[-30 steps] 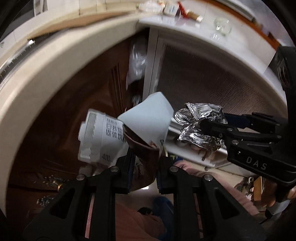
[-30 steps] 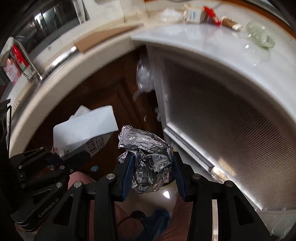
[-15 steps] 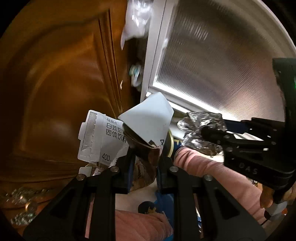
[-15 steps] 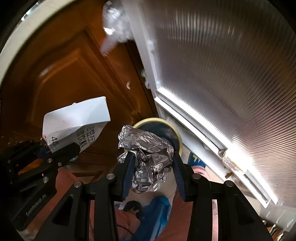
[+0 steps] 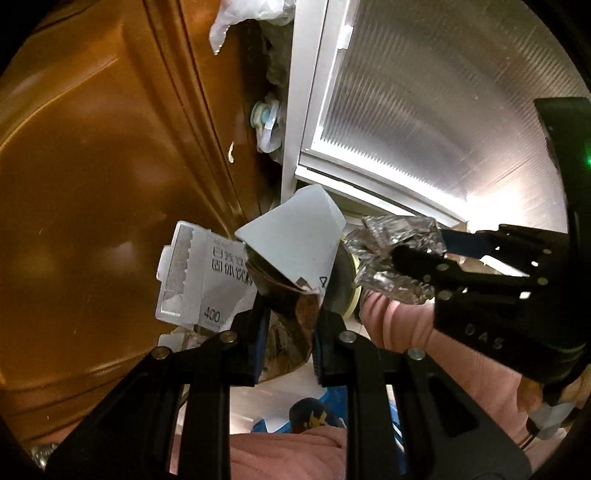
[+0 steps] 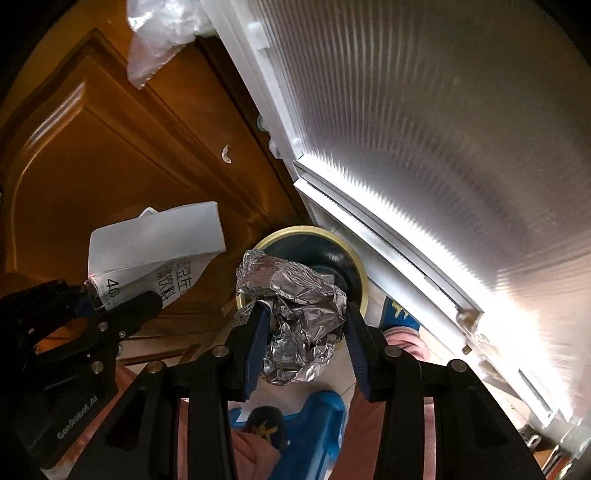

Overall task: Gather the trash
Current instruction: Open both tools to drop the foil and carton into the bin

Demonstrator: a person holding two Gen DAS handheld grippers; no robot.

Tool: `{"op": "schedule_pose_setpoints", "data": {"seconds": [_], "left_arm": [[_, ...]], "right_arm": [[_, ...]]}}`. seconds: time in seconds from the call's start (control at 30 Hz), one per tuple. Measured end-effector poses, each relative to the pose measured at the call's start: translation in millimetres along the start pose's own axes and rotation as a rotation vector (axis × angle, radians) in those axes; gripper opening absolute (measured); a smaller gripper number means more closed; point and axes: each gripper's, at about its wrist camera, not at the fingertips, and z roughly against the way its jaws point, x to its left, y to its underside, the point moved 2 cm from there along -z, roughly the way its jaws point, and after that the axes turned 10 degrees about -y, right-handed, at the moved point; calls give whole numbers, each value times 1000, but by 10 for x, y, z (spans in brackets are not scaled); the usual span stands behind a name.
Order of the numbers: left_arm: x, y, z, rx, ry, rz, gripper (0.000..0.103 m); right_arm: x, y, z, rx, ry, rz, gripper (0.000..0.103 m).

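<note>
My left gripper (image 5: 289, 314) is shut on a crumpled white drink packet (image 5: 291, 243) with black print, held in the air; the packet also shows in the right wrist view (image 6: 155, 251). My right gripper (image 6: 303, 325) is shut on a ball of crumpled aluminium foil (image 6: 295, 302), which also shows in the left wrist view (image 5: 395, 251). Below and just beyond the foil is a round trash bin (image 6: 354, 266) with a pale yellow rim and dark inside, on the floor. Both grippers are side by side above it.
A brown wooden cabinet door (image 6: 110, 155) fills the left. A white-framed ribbed glass panel (image 6: 443, 129) fills the right. A clear plastic bag (image 6: 162, 33) hangs at the top between them. Pink-clad legs (image 5: 424, 332) and blue slippers (image 6: 314, 424) are below.
Both grippers have tilted and dropped from countertop level towards the floor, still holding the packet and the foil. The bin has come into view under them.
</note>
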Motion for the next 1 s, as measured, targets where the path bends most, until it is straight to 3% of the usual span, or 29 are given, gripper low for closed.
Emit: {"op": "schedule_pose_setpoints", "data": {"seconds": [0.27, 0.33, 0.4, 0.43, 0.73, 1.0], "left_arm": [[-43, -72, -82, 32, -14, -23, 19], [-41, -60, -91, 40, -21, -25, 28], [-48, -59, -94, 37, -22, -27, 47], [-44, -62, -93, 33, -23, -27, 49], [-46, -67, 93, 13, -26, -12, 51], [-26, 7, 542, -33, -27, 27, 51]], "right_arm": [[-76, -121, -186, 28, -32, -22, 43], [-87, -130, -177, 25, -46, -33, 51], [-73, -118, -138, 8, -54, -41, 58], [-71, -123, -121, -1, -56, -43, 59], [-38, -98, 84, -24, -47, -59, 59], [89, 20, 328, -52, -30, -32, 59]]}}
